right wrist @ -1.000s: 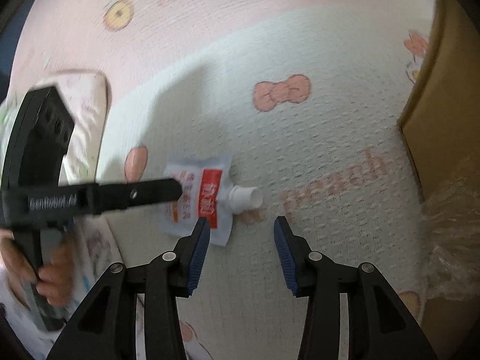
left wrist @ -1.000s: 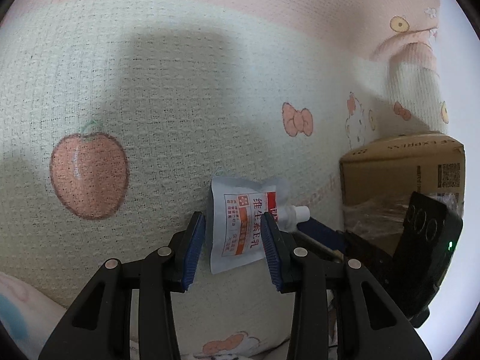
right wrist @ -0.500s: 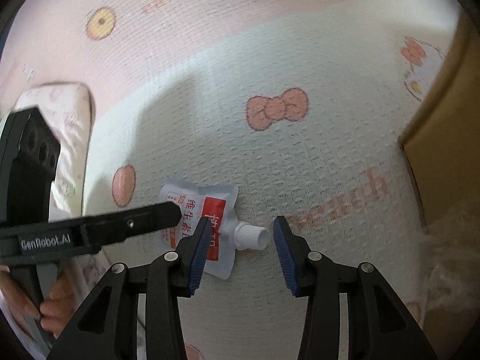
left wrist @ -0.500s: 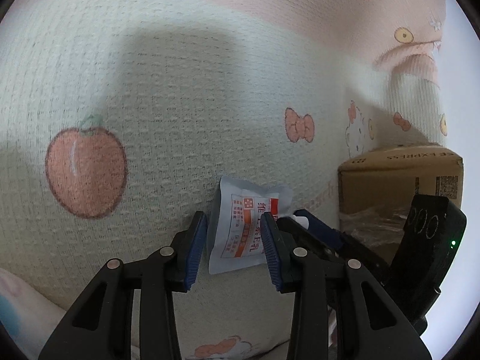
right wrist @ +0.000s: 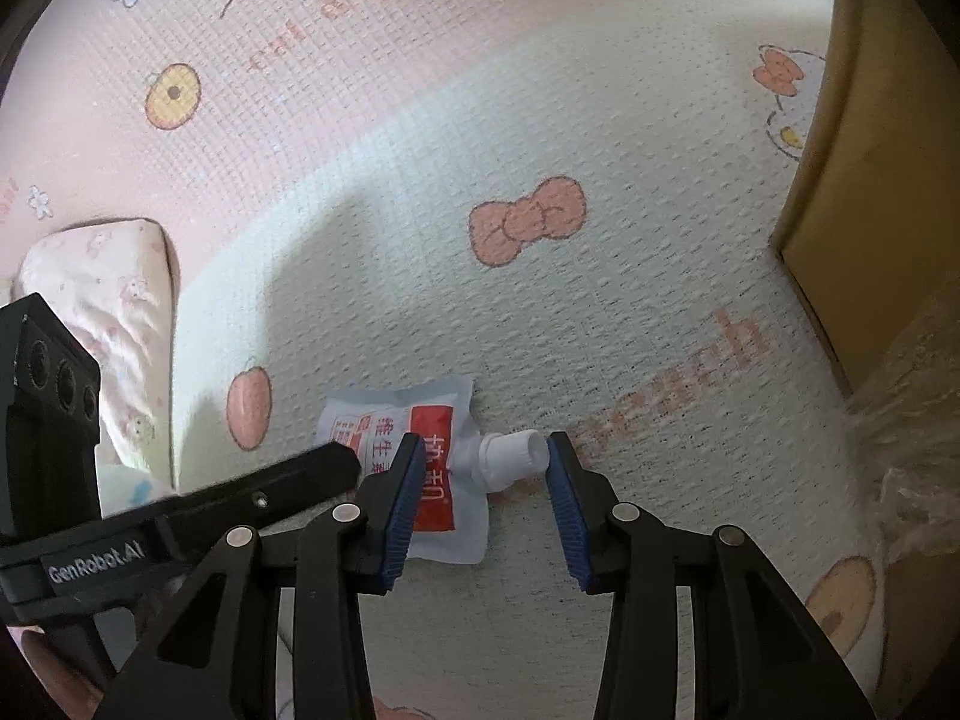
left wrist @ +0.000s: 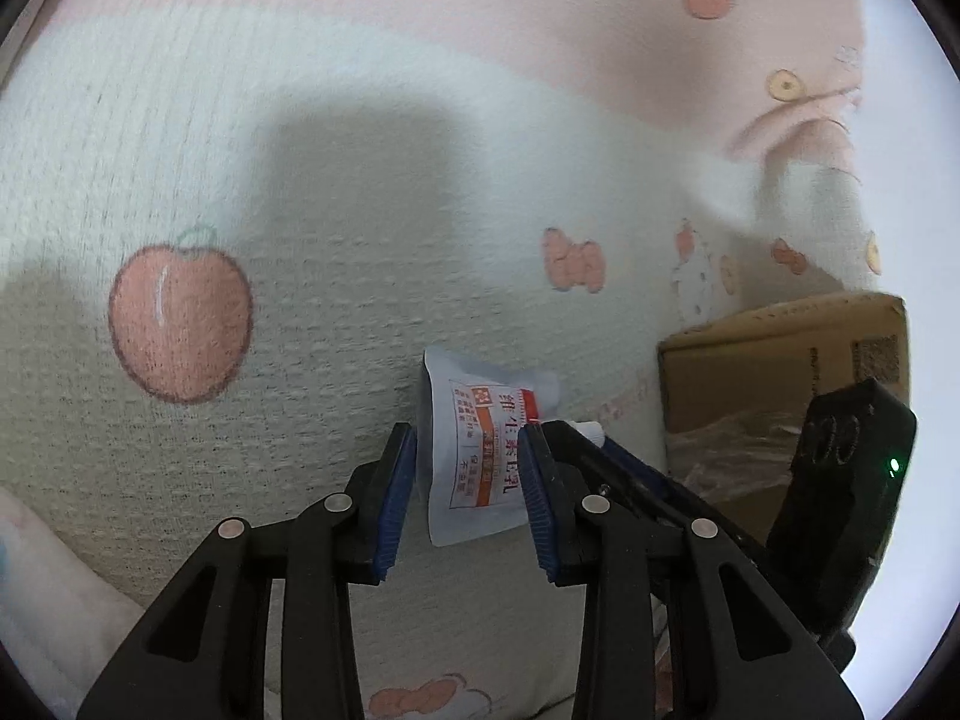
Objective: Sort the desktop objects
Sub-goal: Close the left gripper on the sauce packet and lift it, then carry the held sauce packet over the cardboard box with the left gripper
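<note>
Pouch [left wrist: 480, 456]: white, red label, white spout [right wrist: 515, 451]; lies flat on patterned blanket [left wrist: 300, 180], left of box [left wrist: 780, 348]. Left gripper [left wrist: 467, 483]: jaws apart, straddling the pouch body, contact unclear. Right gripper [right wrist: 480, 501]: jaws apart, either side of the spout, not pinching it.

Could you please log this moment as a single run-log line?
left gripper: open, straddling spout pouch body | right gripper: open, around pouch's white spout | pouch flat on patterned blanket | cardboard box nearby
</note>
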Demonstrator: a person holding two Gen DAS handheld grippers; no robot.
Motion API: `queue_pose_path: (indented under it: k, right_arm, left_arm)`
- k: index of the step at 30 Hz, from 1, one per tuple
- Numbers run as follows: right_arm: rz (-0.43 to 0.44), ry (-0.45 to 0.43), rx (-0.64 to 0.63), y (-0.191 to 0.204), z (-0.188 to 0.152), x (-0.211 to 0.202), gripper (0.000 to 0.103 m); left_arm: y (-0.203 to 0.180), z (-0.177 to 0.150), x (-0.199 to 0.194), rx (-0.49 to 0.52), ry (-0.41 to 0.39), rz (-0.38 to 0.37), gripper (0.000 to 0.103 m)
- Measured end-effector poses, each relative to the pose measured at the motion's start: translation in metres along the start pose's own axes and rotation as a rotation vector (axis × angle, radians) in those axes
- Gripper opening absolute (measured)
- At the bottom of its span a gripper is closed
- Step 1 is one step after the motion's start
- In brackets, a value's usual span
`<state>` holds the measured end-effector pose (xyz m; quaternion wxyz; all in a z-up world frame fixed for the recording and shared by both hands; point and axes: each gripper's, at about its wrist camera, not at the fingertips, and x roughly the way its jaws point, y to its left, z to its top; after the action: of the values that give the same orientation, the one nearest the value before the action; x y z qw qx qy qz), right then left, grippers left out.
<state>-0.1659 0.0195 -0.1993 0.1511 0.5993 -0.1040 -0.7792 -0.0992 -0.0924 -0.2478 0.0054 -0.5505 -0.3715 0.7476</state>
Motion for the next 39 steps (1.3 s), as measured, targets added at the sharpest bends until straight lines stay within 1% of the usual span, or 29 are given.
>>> queue_pose_path:
  k: [2,5,6,7,11,13,16,19,22,25,27,28,29,31,33,34,36,38,39]
  right_arm:
    - [0.010,-0.006,0.011,-0.003,-0.001,-0.005,0.039]
    - [0.017,-0.025,0.009,-0.004,-0.002,-0.017,0.039]
    - [0.017,-0.031,0.008,-0.004,-0.003,-0.022,0.039]
    - [0.014,-0.037,0.003,-0.003,-0.003,-0.026,0.039]
    - [-0.004,-0.044,-0.041,0.005,-0.005,-0.048,0.039]
    - [0.006,-0.045,-0.056,0.007,-0.006,-0.056,0.039]
    - [0.024,-0.074,-0.091,0.013,-0.006,-0.072,0.039]
    - [0.032,-0.108,-0.084,0.017,-0.006,-0.090,0.039]
    - [0.054,-0.144,-0.082,0.019,-0.002,-0.112,0.039]
    - [0.095,-0.195,-0.056,0.018,0.002,-0.147,0.039]
    - [0.113,-0.216,-0.047,0.018,0.005,-0.167,0.039]
    - [0.124,-0.233,-0.057,0.018,0.007,-0.179,0.039]
    - [0.139,-0.269,-0.072,0.019,0.008,-0.196,0.039]
    - [0.146,-0.313,-0.093,0.020,0.009,-0.218,0.039]
    - [0.207,-0.312,-0.096,0.018,0.013,-0.233,0.036]
    - [0.218,-0.320,-0.080,0.014,0.014,-0.237,0.036]
    - [0.207,-0.328,-0.055,0.000,0.018,-0.244,0.036]
    - [0.184,-0.312,-0.024,-0.018,0.021,-0.247,0.036]
    - [0.191,-0.315,-0.006,-0.027,0.021,-0.250,0.036]
  left_arm:
    - [-0.006,-0.003,-0.004,0.029,-0.011,-0.010,0.038]
    - [-0.016,-0.013,-0.015,0.059,-0.051,-0.032,0.038]
    - [-0.018,-0.019,-0.021,0.050,-0.073,-0.055,0.038]
    - [-0.019,-0.022,-0.024,0.044,-0.078,-0.062,0.038]
    - [-0.024,-0.029,-0.034,0.021,-0.075,-0.072,0.038]
    - [-0.031,-0.030,-0.041,0.033,-0.084,-0.065,0.038]
    - [-0.043,-0.030,-0.055,0.049,-0.112,-0.071,0.038]
    - [-0.056,-0.028,-0.069,0.054,-0.120,-0.080,0.038]
    - [-0.074,-0.028,-0.090,0.080,-0.147,-0.103,0.038]
    - [-0.093,-0.028,-0.105,0.072,-0.141,-0.150,0.038]
    - [-0.110,-0.029,-0.115,0.100,-0.147,-0.169,0.038]
    - [-0.119,-0.031,-0.119,0.114,-0.155,-0.182,0.038]
    - [-0.128,-0.032,-0.122,0.124,-0.155,-0.199,0.038]
    - [-0.149,-0.033,-0.121,0.144,-0.107,-0.279,0.037]
    - [-0.170,-0.034,-0.117,0.150,-0.070,-0.355,0.032]
    - [-0.177,-0.034,-0.114,0.159,-0.060,-0.352,0.032]
    - [-0.197,-0.036,-0.103,0.195,-0.035,-0.322,0.032]
    - [-0.214,-0.039,-0.092,0.205,-0.006,-0.323,0.032]
    - [-0.222,-0.039,-0.086,0.215,0.013,-0.329,0.032]
